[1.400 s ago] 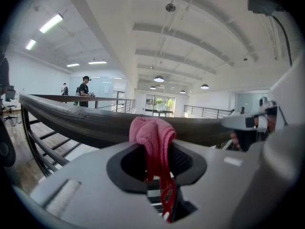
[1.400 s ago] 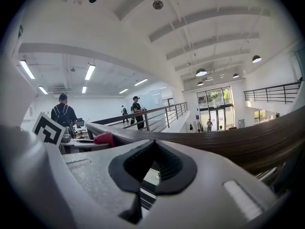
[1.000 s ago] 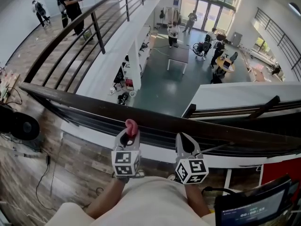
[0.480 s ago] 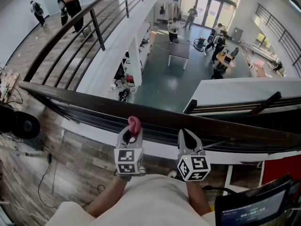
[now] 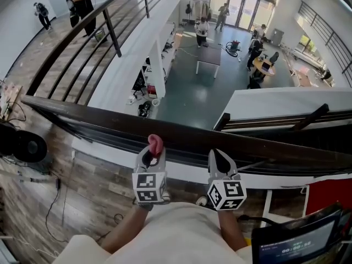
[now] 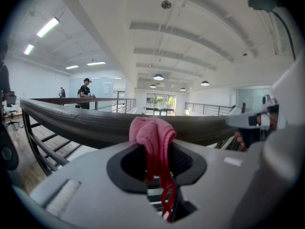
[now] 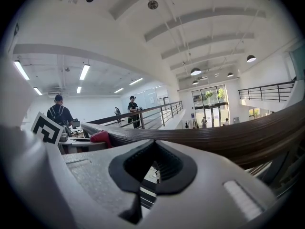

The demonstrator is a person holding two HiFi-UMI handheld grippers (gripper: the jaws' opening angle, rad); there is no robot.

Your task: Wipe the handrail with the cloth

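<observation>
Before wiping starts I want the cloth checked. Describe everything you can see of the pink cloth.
The pink cloth is small, soft, knit-looking, bunched into a rounded wad. The left gripper is shut on it; the wad pokes past the tips, loose strands hanging between them. It sits at the near edge of the dark handrail; contact cannot be confirmed.

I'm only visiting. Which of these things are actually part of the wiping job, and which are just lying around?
Part of the job:
pink cloth, pinched in the left tongs
dark handrail
right tongs, shut and empty

Just lying about:
round black device on the floor
screen at lower right
table downstairs
</observation>
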